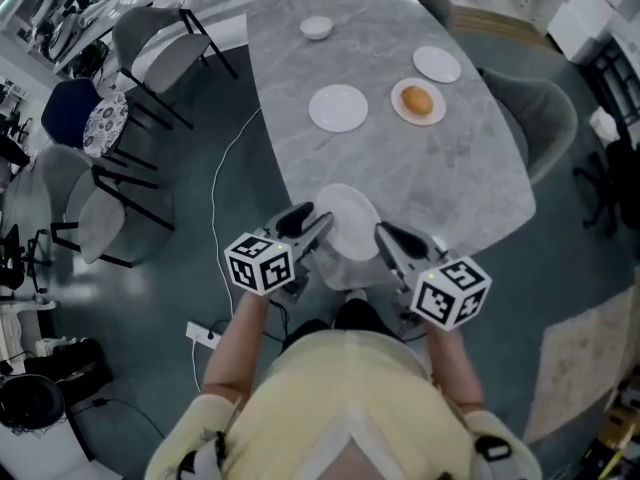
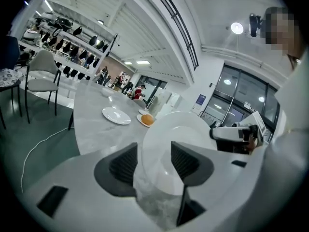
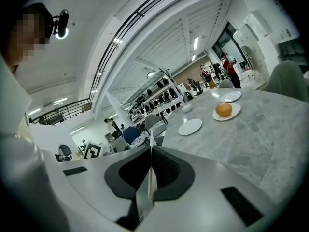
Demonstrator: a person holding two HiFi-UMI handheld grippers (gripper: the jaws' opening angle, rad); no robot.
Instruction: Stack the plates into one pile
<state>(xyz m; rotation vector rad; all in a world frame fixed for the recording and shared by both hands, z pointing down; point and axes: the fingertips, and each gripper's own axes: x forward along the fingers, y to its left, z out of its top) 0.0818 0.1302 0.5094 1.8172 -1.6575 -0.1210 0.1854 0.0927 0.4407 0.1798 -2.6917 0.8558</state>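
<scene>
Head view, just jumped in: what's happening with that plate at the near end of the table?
A person works two handheld tools. The right tool is clamped on the rim of a white plate, held tilted by the near edge of the grey table. The left tool has its jaws open around the plate's other side, not pressing it. Nothing is stacked yet: a nearer empty plate, a farther empty plate, a plate with a round orange item and a small bowl sit apart.
</scene>
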